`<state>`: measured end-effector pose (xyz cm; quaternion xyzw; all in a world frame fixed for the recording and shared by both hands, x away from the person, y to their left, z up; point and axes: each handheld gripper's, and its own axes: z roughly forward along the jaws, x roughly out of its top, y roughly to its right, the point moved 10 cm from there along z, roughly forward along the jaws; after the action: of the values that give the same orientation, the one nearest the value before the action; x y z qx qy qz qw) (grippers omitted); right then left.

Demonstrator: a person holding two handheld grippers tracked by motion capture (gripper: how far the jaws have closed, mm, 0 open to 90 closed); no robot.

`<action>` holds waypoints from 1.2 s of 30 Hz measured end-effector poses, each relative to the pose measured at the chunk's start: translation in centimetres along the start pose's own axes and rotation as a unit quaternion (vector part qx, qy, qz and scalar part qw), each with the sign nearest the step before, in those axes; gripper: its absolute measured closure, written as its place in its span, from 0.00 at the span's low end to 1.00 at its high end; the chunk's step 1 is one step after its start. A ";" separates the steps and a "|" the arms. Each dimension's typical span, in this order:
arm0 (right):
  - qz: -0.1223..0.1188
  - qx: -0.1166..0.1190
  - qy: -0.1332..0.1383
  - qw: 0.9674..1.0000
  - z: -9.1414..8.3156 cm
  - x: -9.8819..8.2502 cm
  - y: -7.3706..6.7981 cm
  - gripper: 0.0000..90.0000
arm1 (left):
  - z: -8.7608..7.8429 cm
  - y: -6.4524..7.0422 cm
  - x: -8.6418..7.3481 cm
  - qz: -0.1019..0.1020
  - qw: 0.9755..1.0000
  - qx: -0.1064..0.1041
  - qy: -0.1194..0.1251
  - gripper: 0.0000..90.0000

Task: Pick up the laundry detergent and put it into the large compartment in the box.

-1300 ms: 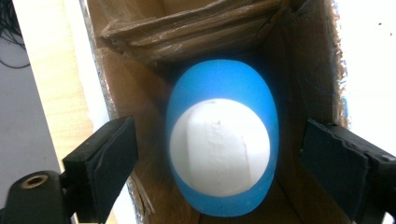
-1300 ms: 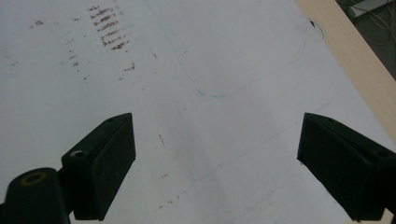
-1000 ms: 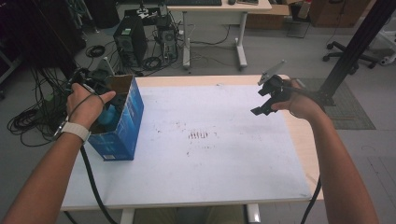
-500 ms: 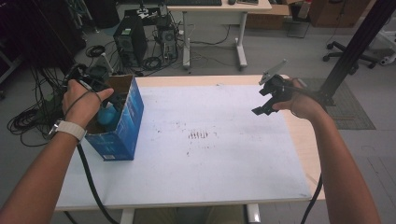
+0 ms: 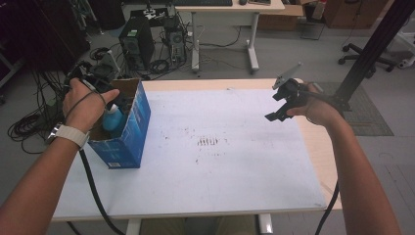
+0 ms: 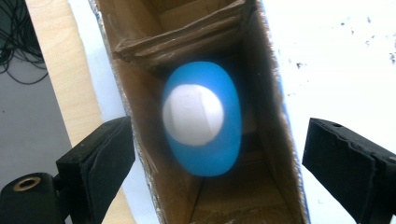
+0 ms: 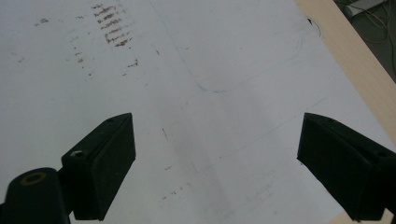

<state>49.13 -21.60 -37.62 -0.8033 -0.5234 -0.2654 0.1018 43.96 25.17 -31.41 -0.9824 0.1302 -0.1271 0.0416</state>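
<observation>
Since a second ago your left hand [image 5: 85,105] has drawn back a little toward the outer edge of the box, while your right has stayed put. You are working at a desk [image 5: 220,166] covered by a white sheet with a patch of small dark marks near its middle. At the desk's left side stands an open blue cardboard box [image 5: 128,134], and a blue bottle with a white cap [image 6: 201,116] stands upright inside it, in the compartment below a cardboard divider. Your left hand-held gripper [image 6: 219,154] hangs directly over that bottle, jaws spread wide to either side of the box walls and touching nothing. Your right hand-held gripper [image 7: 217,158] hovers above the bare sheet near the desk's right edge, jaws likewise released and empty.
</observation>
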 end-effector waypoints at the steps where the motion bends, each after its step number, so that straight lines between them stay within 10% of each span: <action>1: 0.000 0.000 0.000 1.000 0.0 0.0 0.0 0.13 | -0.1 0.1 0.0 0.002 1.000 -0.001 0.000 0.11; 36: 0.004 -0.001 0.000 1.000 -0.8 -0.1 -0.5 0.13 | -3.7 4.9 0.1 0.096 0.994 -0.052 0.015 0.10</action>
<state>48.42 -21.78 -37.09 -0.8053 -0.5204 -0.2651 0.1019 41.85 20.21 -28.36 -0.9643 0.2305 -0.1302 0.0006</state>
